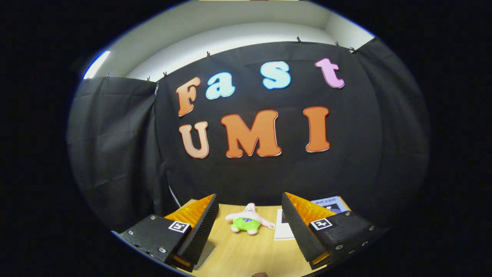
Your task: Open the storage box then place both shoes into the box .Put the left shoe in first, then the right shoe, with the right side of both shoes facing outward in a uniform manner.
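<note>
A recording booth set up inside a plain room is indicated. Black cloth [115, 146] is hung as a wall by small clips [208, 54], with a white wall and ceiling [230, 34] seen above it. A light wooden tabletop [246, 250] is enclosed, on which a plush toy [249, 220] and printed sheets [329, 203] are laid.

Pink plush toy [248, 224] in green shorts lying on wooden table [238, 254]; papers [286, 227] just beside it

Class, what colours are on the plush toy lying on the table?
Pink with green shorts: the plush toy, seen in the gripper view beyond the open gripper.
</note>
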`<move>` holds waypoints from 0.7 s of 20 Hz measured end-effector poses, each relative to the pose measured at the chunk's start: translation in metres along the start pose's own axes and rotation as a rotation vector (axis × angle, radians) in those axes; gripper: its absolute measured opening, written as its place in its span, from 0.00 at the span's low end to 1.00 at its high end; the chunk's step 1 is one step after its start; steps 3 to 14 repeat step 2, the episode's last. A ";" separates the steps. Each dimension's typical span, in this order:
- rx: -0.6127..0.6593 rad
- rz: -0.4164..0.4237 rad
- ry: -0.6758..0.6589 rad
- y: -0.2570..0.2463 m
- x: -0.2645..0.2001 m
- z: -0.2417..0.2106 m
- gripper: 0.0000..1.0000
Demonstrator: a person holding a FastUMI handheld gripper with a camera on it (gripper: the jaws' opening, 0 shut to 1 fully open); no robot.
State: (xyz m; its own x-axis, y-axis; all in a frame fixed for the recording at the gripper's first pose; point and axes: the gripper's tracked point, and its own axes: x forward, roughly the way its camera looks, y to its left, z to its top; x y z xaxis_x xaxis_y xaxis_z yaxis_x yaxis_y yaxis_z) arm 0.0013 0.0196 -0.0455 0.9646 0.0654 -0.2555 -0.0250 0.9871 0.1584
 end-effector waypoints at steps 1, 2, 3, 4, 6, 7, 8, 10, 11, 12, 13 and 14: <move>-0.011 -0.016 -0.028 -0.008 -0.004 0.008 0.98; -0.019 -0.026 -0.052 -0.016 -0.009 0.013 0.98; -0.019 -0.026 -0.052 -0.016 -0.009 0.013 0.98; -0.019 -0.026 -0.052 -0.016 -0.009 0.013 0.98; -0.019 -0.026 -0.052 -0.016 -0.009 0.013 0.98; -0.019 -0.026 -0.052 -0.016 -0.009 0.013 0.98; -0.019 -0.026 -0.052 -0.016 -0.009 0.013 0.98; -0.019 -0.026 -0.052 -0.016 -0.009 0.013 0.98; -0.019 -0.026 -0.052 -0.016 -0.009 0.013 0.98; -0.019 -0.026 -0.052 -0.016 -0.009 0.013 0.98; -0.019 -0.026 -0.052 -0.016 -0.009 0.013 0.98; -0.019 -0.026 -0.052 -0.016 -0.009 0.013 0.98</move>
